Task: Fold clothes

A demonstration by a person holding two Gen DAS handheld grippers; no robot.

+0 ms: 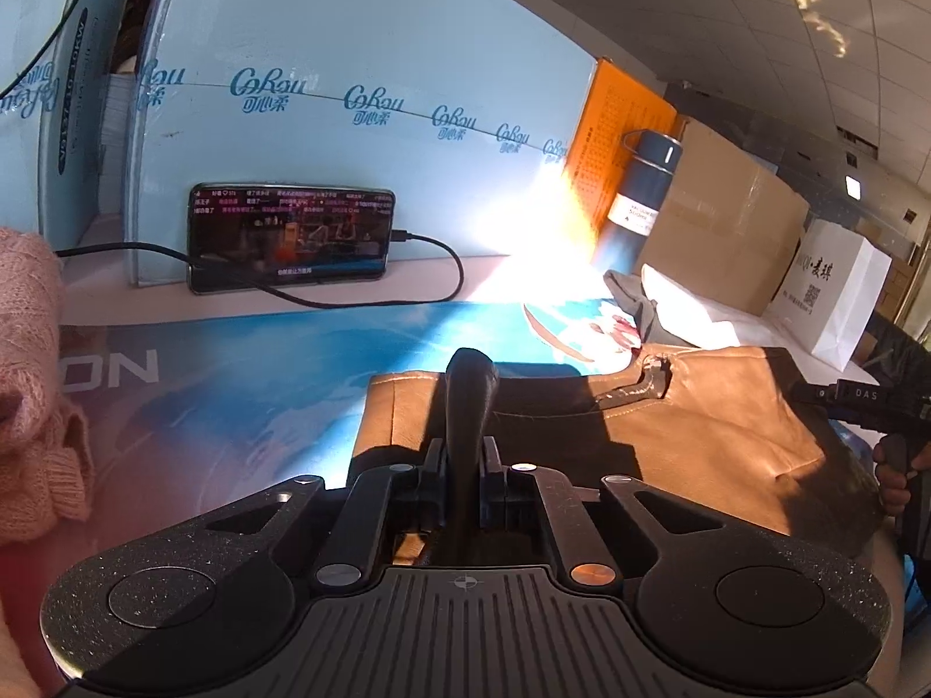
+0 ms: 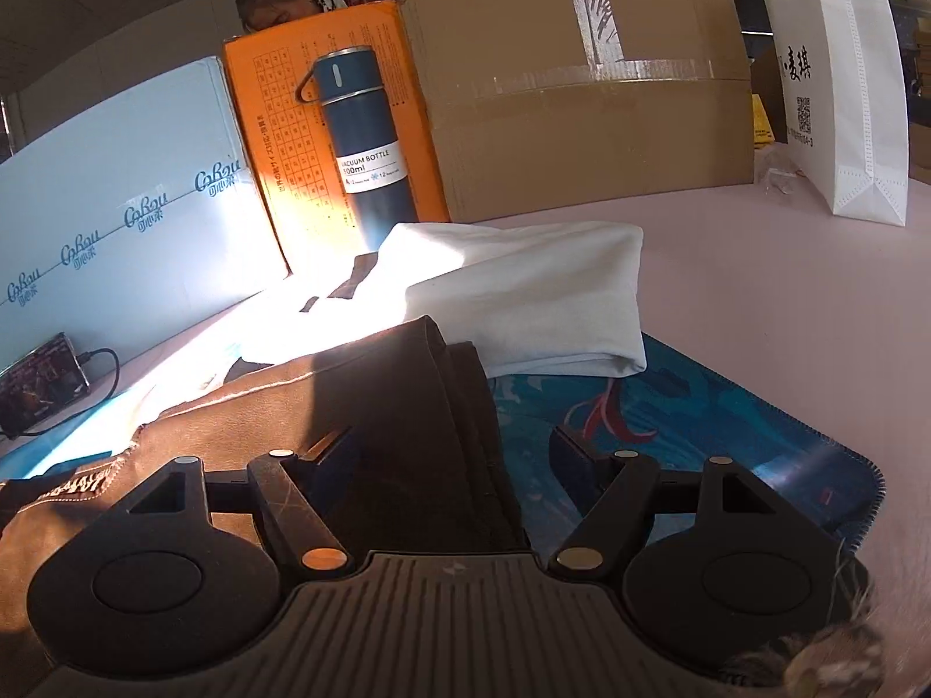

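Observation:
A tan leather-like garment (image 1: 686, 419) lies on a blue printed mat (image 1: 279, 360). My left gripper (image 1: 468, 384) is shut, its fingers pressed together over the garment's near left part; whether they pinch cloth is hidden. In the right wrist view the same garment (image 2: 372, 430) looks dark brown and drapes between the spread fingers of my right gripper (image 2: 459, 453), which is open. The right gripper also shows in the left wrist view (image 1: 855, 401) at the garment's right edge. A folded white garment (image 2: 523, 291) lies behind.
A phone (image 1: 291, 238) on a cable leans on a pale blue box (image 1: 361, 58). A blue vacuum bottle (image 2: 363, 145), an orange box (image 2: 279, 134), a cardboard box (image 2: 582, 99) and a white bag (image 2: 844, 99) stand behind. A pink knit (image 1: 29, 384) lies left.

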